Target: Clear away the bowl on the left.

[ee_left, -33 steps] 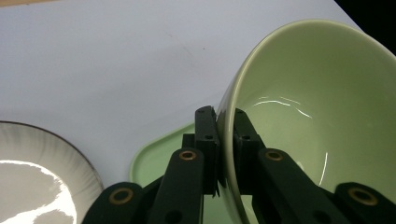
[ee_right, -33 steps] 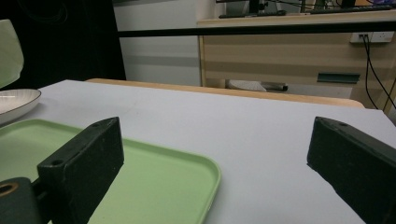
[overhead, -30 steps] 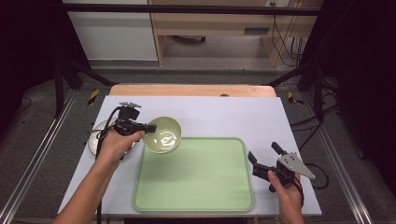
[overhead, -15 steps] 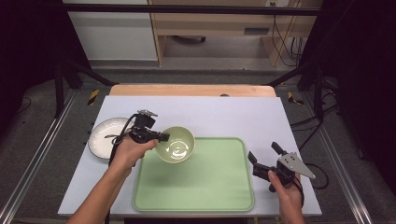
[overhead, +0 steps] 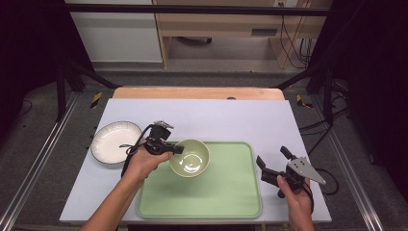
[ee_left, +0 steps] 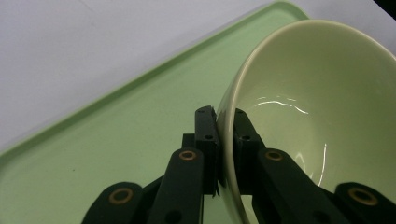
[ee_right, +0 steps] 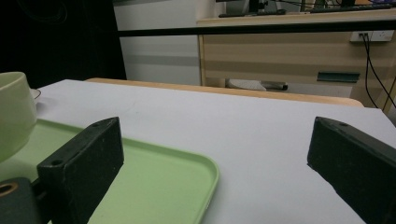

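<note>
1. I held the green bowl [overhead: 190, 157] by its rim with my left tool [overhead: 176, 149], so I could carry it without touching the inside.
2. The bowl was over the green tray [overhead: 226, 192], near the tray's 10 o'clock corner. I think I was bringing it there to set it down on the tray.
3. In the left gripper view, my left tool [ee_left: 223, 122] was pressed tight on the bowl [ee_left: 317, 107]. One jaw was on the outside of the rim and the other was on the inside.
4. The bowl looked tipped in that view, with its open side turned away from the tool. I could not tell if its bottom was touching the tray [ee_left: 116, 140] yet.
5. The white plate [overhead: 114, 142] lay on the table [overhead: 231, 118] at 9 o'clock from the bowl, just beside my left hand [overhead: 144, 161]. It was not on the tray.
6. My right tool [overhead: 273, 160] waited at 3 o'clock, just off the tray's right edge. Its jaws were spread wide and held nothing.
7. In the right gripper view, the two jaws stood far apart, with bare table between them. The tray's corner [ee_right: 187, 179] lay by one jaw.
8. I think I kept that tool out of the way so the bowl had room to come down.
</note>
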`<action>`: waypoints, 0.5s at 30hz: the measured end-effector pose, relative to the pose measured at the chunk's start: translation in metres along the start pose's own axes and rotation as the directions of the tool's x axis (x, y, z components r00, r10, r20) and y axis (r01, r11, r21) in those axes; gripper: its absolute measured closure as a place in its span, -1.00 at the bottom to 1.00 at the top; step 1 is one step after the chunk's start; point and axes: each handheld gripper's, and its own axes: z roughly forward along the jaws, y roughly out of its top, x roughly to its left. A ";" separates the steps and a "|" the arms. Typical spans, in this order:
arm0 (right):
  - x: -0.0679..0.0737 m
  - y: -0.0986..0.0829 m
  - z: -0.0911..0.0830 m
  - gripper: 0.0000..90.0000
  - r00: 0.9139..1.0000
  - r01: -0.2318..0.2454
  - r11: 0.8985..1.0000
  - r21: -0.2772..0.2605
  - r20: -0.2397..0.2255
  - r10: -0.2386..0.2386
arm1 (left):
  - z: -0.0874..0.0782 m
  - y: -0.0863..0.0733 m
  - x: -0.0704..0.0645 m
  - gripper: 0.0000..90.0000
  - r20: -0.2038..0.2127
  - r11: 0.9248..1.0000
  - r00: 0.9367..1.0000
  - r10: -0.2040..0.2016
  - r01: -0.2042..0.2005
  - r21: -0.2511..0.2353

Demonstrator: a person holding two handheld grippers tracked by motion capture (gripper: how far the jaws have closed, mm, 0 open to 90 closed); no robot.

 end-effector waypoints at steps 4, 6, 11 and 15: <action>0.000 0.000 0.000 -0.91 1.000 -0.003 1.000 -0.001 0.000 0.003 | 0.006 -0.002 -0.004 0.87 0.005 1.000 1.000 0.015 -0.015 0.022; 0.000 0.000 0.000 -0.91 1.000 -0.001 1.000 -0.003 -0.001 0.001 | 0.008 -0.002 -0.005 0.87 0.009 1.000 1.000 0.011 -0.011 0.017; -0.001 0.000 0.000 -0.91 1.000 0.003 1.000 0.000 0.000 -0.003 | 0.012 -0.003 -0.008 0.87 0.027 1.000 1.000 0.009 -0.009 0.015; -0.001 0.000 0.000 -0.91 1.000 0.003 1.000 -0.002 -0.001 -0.003 | 0.015 -0.003 -0.012 0.87 0.029 0.999 0.999 0.023 -0.024 0.027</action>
